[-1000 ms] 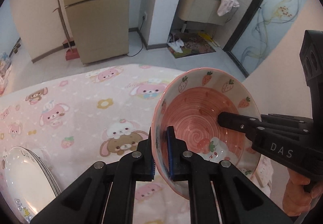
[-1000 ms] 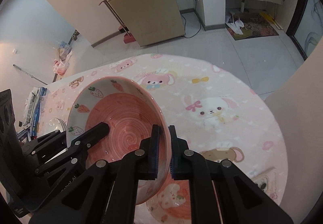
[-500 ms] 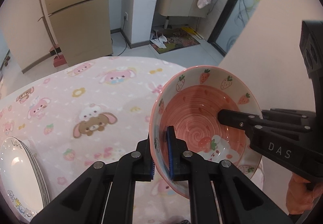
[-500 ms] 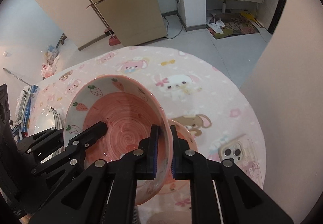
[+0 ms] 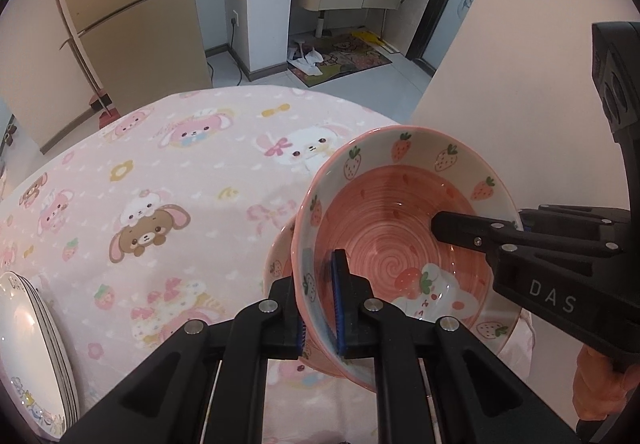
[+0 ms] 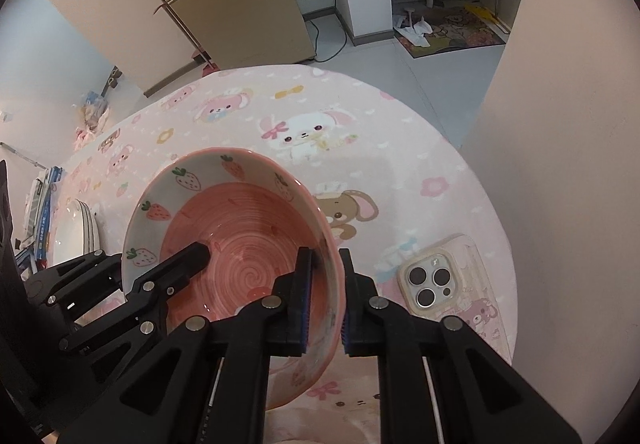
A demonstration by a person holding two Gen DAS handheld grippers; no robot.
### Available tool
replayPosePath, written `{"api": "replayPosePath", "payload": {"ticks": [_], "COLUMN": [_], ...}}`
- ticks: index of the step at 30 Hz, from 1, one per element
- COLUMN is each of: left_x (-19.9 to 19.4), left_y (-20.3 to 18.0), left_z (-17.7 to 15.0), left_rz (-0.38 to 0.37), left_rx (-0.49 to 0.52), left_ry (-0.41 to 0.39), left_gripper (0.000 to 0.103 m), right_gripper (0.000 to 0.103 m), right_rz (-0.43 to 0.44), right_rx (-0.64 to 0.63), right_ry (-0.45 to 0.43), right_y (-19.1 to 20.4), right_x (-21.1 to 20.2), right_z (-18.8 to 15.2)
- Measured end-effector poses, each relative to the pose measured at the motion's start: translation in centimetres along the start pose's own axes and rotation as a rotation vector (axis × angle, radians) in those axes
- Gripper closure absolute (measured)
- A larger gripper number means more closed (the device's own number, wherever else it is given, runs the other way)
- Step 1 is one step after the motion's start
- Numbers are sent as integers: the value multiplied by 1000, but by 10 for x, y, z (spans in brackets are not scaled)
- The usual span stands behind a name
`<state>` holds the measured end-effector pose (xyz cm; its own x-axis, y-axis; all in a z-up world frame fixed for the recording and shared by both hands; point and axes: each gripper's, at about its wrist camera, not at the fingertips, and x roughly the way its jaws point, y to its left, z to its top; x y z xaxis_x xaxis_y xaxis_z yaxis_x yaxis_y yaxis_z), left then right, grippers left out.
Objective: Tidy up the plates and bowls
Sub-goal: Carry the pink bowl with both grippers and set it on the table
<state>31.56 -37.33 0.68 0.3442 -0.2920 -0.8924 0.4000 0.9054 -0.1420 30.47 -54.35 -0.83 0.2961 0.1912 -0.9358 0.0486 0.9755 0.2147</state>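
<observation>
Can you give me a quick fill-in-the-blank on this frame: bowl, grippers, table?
1. Both grippers clamp the rim of the pink ceramic bowl, whose rim band is painted with ____.
2. Right of the right gripper, a ____ lies camera-side up on the pink cartoon tablecloth.
3. Left of the left gripper stands a stack of white ____.

Answers: strawberries; phone; plates

Left wrist view close behind the left tool (image 5: 320, 308), aimed steeply down across the worktop (image 5: 180, 184), right wrist view likewise behind the right tool (image 6: 324, 304), both sharing the strawberry bowl (image 5: 400, 228), pink cloth, fridge (image 6: 224, 0) and doorway beyond
</observation>
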Motion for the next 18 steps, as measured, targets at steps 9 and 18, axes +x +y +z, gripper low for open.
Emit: {"api": "replayPosePath", "payload": {"ticks": [9,18], "left_x": [9,6], "left_y": [-9,-3], "left_z": [-7,-16], "left_rz": [2,8], "left_rx": [39,71], "left_ry": [11,24], "left_gripper": [91,89], "right_gripper": [92,97], "right_rz": [14,66], "right_rx": [10,11], "right_ry": [14,-20], "right_y": [-12,-16], "right_x": [5,8], "right_z": [-10,-17]}}
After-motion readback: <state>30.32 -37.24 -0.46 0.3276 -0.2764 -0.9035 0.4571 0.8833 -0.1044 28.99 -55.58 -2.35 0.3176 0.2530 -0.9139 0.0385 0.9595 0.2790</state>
